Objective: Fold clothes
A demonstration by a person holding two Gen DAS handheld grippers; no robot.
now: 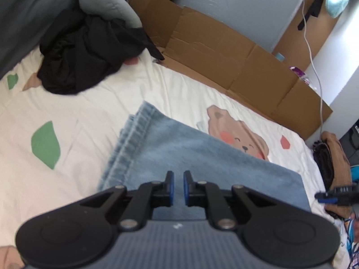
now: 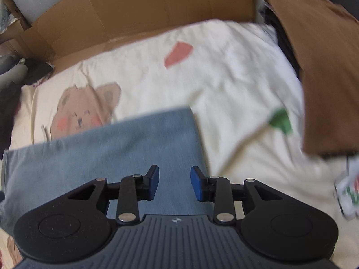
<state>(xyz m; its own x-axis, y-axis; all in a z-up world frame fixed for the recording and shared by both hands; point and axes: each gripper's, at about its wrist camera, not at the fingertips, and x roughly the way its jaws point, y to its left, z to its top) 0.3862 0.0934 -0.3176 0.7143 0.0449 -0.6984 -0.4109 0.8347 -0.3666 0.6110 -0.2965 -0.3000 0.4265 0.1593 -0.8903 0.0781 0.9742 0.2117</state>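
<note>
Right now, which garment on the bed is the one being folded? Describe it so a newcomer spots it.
Start at the cream bedsheet printed with bears and green and red patches. In its middle, just ahead of both tools, lie the folded light-blue jeans, stitched hem showing. The black clothes heap is crumpled, and the brown garment sits aside.

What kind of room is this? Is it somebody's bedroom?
Probably a bedroom. There is a bed with a cream bear-print sheet, folded blue jeans lying on it, and a heap of black clothes near a grey pillow. Flattened cardboard lines the far side.
</note>
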